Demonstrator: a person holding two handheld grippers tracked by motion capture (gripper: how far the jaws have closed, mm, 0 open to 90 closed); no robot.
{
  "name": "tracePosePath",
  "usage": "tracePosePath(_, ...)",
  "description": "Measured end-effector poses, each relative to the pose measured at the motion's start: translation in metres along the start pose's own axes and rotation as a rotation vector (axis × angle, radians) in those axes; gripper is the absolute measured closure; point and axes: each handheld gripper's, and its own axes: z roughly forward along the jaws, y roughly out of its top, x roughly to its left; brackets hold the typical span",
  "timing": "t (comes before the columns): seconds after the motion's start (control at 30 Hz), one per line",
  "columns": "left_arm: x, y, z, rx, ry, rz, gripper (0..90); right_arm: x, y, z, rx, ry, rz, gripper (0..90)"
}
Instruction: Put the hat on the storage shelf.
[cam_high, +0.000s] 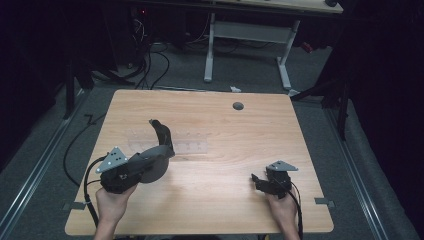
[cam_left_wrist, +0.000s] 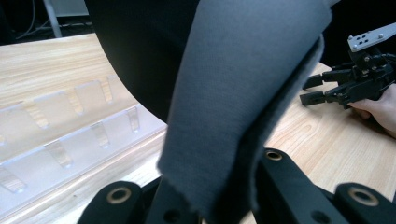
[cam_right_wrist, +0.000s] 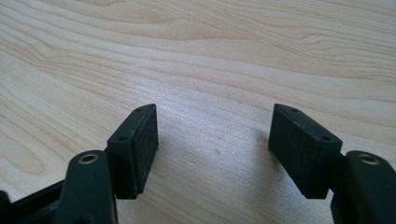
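- light wooden table (cam_high: 225, 200) with a round grey cable grommet (cam_high: 238, 106) near its far edge
- white-legged desk frame (cam_high: 247, 47) on the grey floor beyond
- black cables (cam_high: 150, 65) beside it

Light wooden table (cam_high: 215, 200), grain running across, with a round grey cable grommet (cam_high: 238, 106) near the far edge. Clear plastic rack (cam_high: 187, 146) with slotted dividers lying flat on the left-centre of the top; seen close in the left gripper view (cam_left_wrist: 70, 140).
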Motion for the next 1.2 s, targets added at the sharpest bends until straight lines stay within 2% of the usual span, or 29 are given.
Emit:
tracePosePath(0.57,0.012,0.019,-0.008,-0.063,0.031,-0.009,84.7,0.001,0.000,0.000,0.001,0.002,0.001,32.5)
tracePosePath(0.87,0.024,0.022,-0.006,-0.101,0.067,-0.003,84.8,0.001,0.000,0.000,0.002,0.002,0.001,32.1)
tracePosePath(1.13,0.029,0.032,-0.010,-0.128,0.070,-0.001,84.7,0.001,0.000,0.000,0.001,0.003,-0.001,32.1)
tracePosePath(1.2,0.030,0.034,-0.011,-0.135,0.063,-0.015,84.8,0.001,0.000,0.000,0.002,0.003,0.000,31.9)
